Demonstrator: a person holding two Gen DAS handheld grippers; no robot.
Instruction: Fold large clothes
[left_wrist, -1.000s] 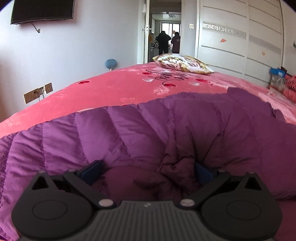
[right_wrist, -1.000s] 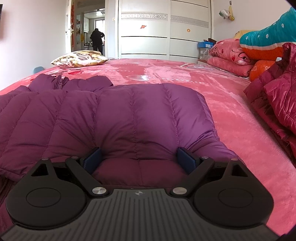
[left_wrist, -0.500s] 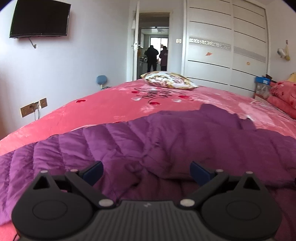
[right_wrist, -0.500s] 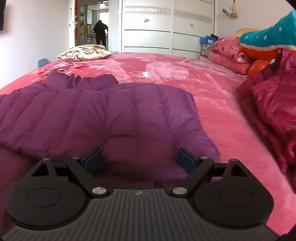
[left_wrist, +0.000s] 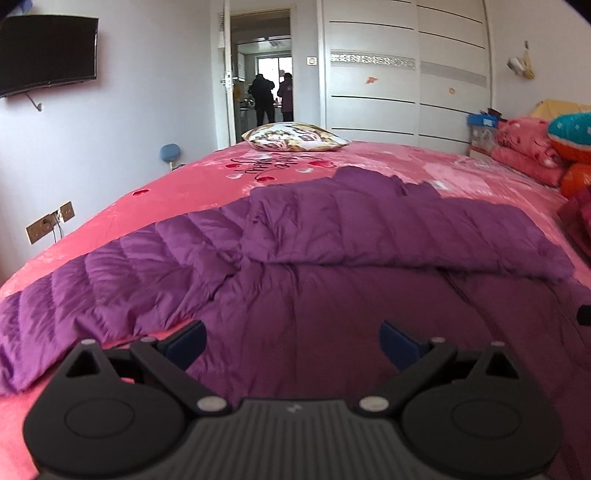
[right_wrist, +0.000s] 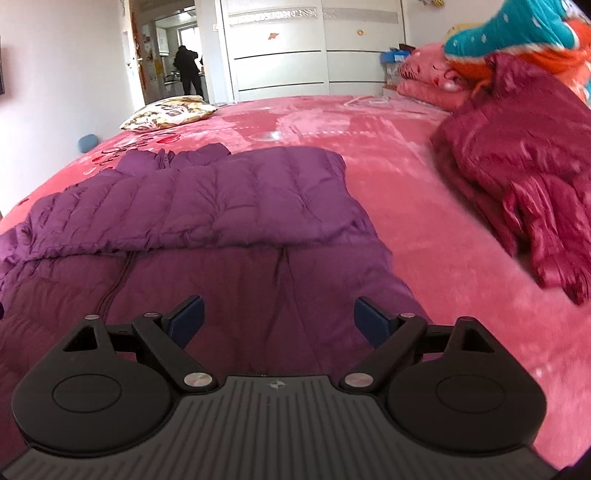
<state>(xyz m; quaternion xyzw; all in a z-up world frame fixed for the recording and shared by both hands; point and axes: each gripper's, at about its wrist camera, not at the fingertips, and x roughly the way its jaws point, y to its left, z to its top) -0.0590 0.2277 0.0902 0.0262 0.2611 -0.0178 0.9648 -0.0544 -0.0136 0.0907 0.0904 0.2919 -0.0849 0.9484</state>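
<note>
A purple quilted down coat (left_wrist: 332, 266) lies spread on the pink bed; its far part is folded over onto the near part, and one sleeve runs off to the left. It also shows in the right wrist view (right_wrist: 236, 221). My left gripper (left_wrist: 293, 339) is open and empty above the coat's near edge. My right gripper (right_wrist: 277, 317) is open and empty above the coat's near right part. The right gripper's tip (left_wrist: 584, 315) peeks in at the left wrist view's right edge.
The pink bedspread (right_wrist: 424, 229) has bare room to the right of the coat. A crumpled dark red jacket (right_wrist: 524, 192) lies at the right. A patterned pillow (left_wrist: 293, 137) sits at the far end. Stacked pink bedding (left_wrist: 524, 155) is at the far right.
Both grippers have pulled back and up from the coat. The folded layer that lay between the jaws now rests flat on the coat.
</note>
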